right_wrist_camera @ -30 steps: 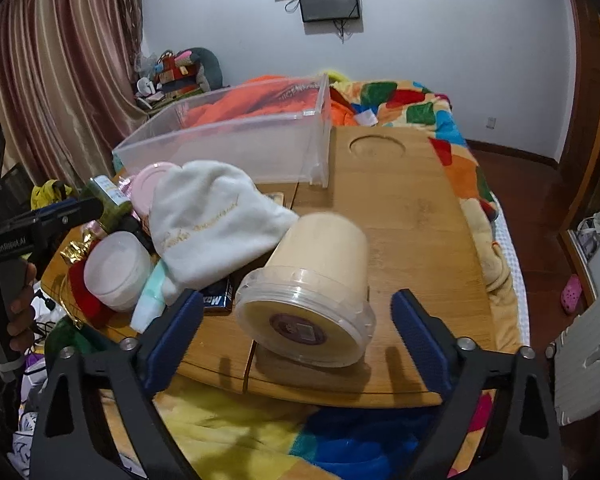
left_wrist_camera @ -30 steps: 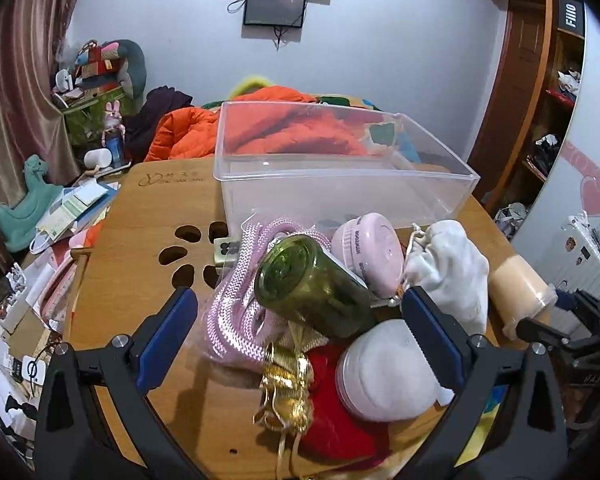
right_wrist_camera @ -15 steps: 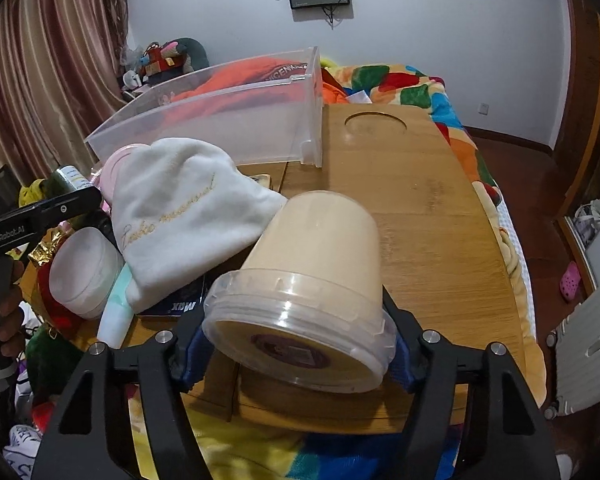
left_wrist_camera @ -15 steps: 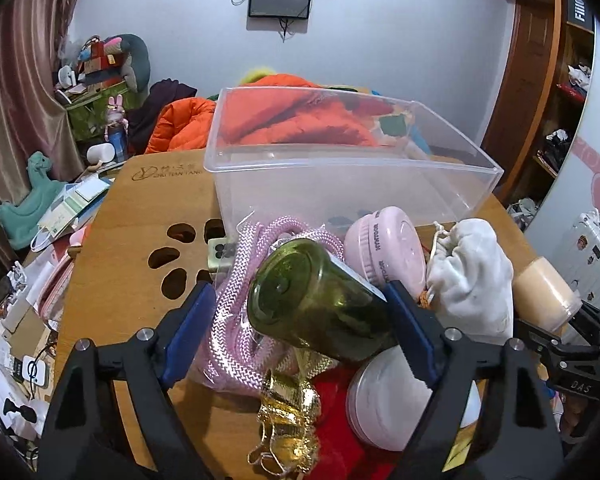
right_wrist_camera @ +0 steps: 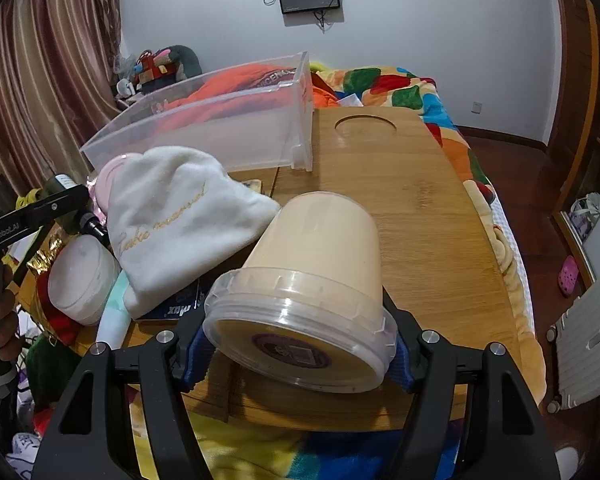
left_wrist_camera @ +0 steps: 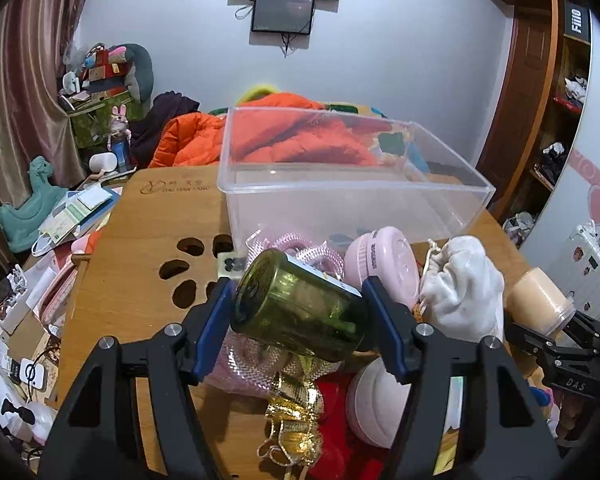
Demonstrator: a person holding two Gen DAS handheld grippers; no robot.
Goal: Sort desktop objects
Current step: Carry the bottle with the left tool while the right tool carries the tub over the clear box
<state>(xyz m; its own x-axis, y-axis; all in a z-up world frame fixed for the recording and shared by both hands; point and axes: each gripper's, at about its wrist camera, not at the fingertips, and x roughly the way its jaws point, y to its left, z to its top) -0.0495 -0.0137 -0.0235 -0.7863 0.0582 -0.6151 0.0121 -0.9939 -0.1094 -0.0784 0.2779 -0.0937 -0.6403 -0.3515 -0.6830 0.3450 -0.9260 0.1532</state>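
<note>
My left gripper (left_wrist_camera: pixel 300 312) is shut on a green glass bottle (left_wrist_camera: pixel 300 308) lying on its side over a pink rope bundle (left_wrist_camera: pixel 259 360). My right gripper (right_wrist_camera: pixel 295 344) is shut on a beige plastic tub (right_wrist_camera: pixel 316 276) with a clear lid, lying on its side on the wooden table (right_wrist_camera: pixel 412 208); the tub also shows in the left wrist view (left_wrist_camera: pixel 538 300). A clear plastic bin (left_wrist_camera: pixel 340 184) stands behind the pile and shows in the right wrist view (right_wrist_camera: pixel 219 132) too.
A white pouch (right_wrist_camera: pixel 179 224), a pink round case (left_wrist_camera: pixel 384 264), a white jar (right_wrist_camera: pixel 81 280), a gold ribbon (left_wrist_camera: pixel 295 412) and red cloth lie in the pile. Papers and clutter (left_wrist_camera: pixel 71 216) crowd the table's left edge. A bed with a colourful blanket (right_wrist_camera: pixel 400 88) lies beyond.
Both grippers have moved forward and closed: the left onto the green bottle, the right onto the beige tub.
</note>
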